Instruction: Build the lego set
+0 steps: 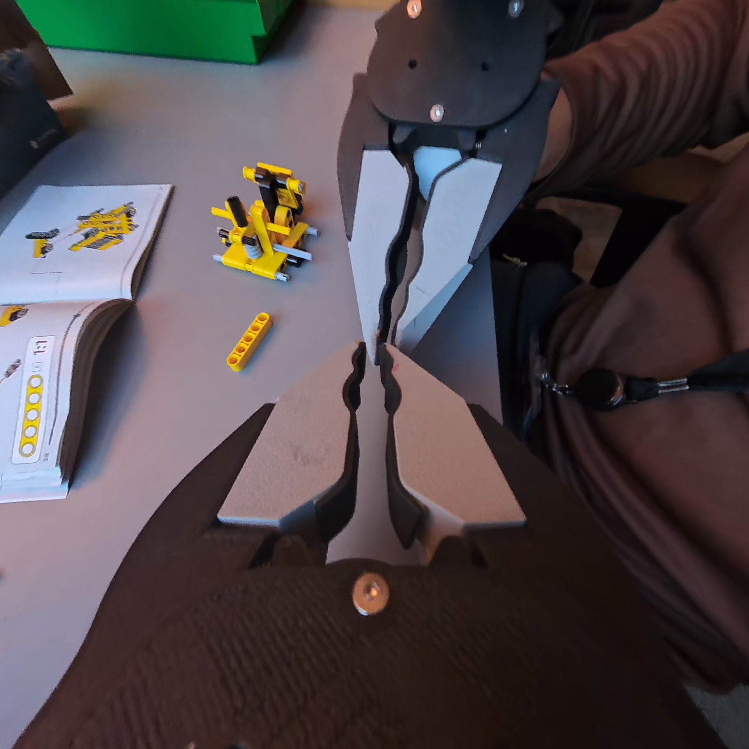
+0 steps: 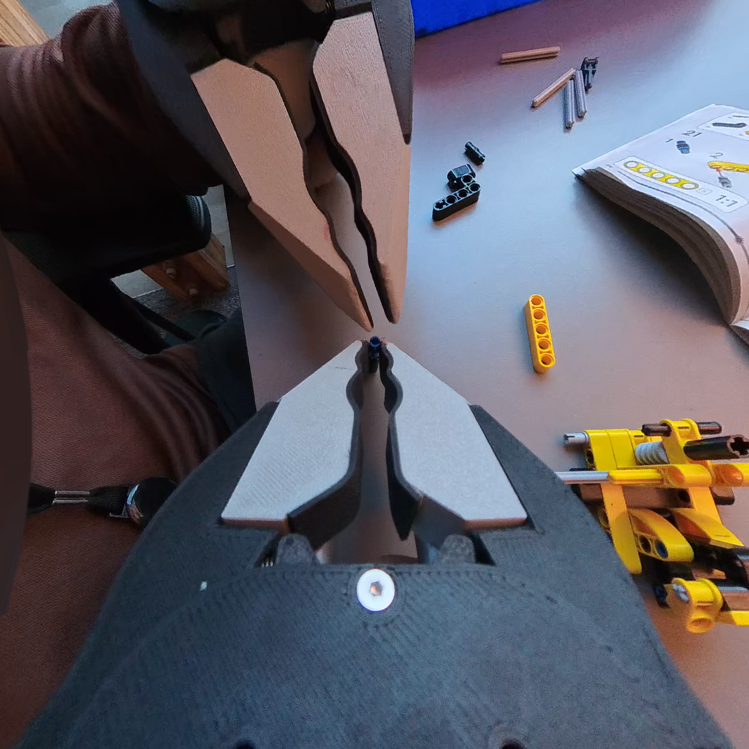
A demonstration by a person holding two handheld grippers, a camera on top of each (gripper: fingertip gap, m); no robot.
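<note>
On the grey bench [image 2: 466, 259], a small dark pin [image 2: 373, 352] sits pinched in the right tool [image 2: 373, 344], tip to tip with the narrow, empty left tool [image 1: 372, 349]; likely a handover, then fitting into the yellow beam [image 2: 539, 333] near the yellow model [image 1: 263, 227]

On the flat grey surface [image 1: 170, 133] we see a partly built yellow brick model [image 1: 263, 225], a loose yellow five-hole beam [image 1: 248, 341], an open paper instruction booklet [image 1: 69, 283], black connector pieces [image 2: 458, 190], grey and tan axle rods [image 2: 567, 93] and a green box [image 1: 162, 24].
</note>
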